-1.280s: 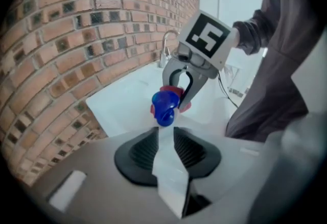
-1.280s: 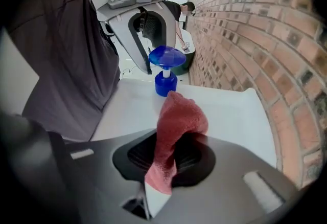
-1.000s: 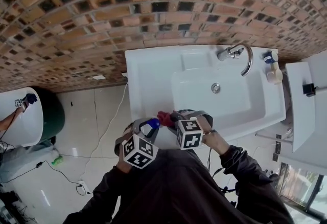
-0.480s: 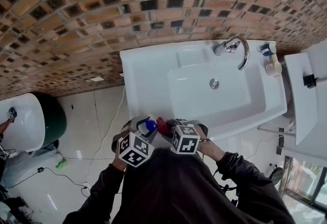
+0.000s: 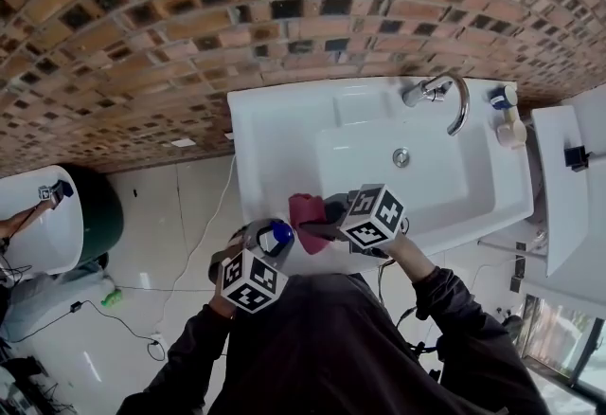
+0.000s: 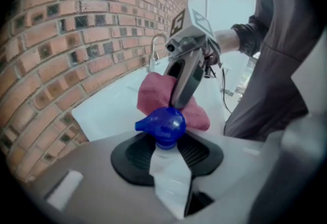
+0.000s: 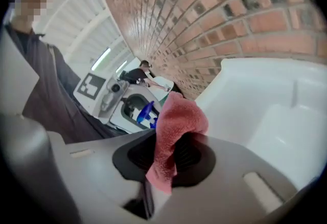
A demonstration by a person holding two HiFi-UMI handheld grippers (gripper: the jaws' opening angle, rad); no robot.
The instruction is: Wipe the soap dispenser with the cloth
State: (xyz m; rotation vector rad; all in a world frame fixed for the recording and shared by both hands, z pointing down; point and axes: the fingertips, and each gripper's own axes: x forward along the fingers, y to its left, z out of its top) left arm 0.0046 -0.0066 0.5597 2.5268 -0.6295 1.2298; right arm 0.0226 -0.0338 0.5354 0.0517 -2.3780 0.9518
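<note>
Cloth (image 5: 305,214), red, sits bunched at the tip of our right tool (image 5: 318,225) in the head view. Just left of that tool we hold the dispenser (image 5: 277,235) in our left tool (image 5: 268,241), blue pump uppermost. Both tools hang at the near rim of the white sink (image 5: 284,138), which spreads beyond them.

In the left gripper view, our left tool (image 6: 167,159) has its jaws closing on the dispenser (image 6: 162,127). The white neck is gripped between the pads, and the pump stands just past the tips. Right behind the pump we see the cloth (image 6: 153,96), with the right tool (image 6: 178,103) reaching down onto it.

In the right gripper view, our right tool (image 7: 166,159) has its jaws nearly together, clamped on a fold of cloth (image 7: 176,120). Ahead and left, the dispenser (image 7: 145,113) sits in the left tool (image 7: 137,110); the sink (image 7: 265,115) lies to the right.
</note>
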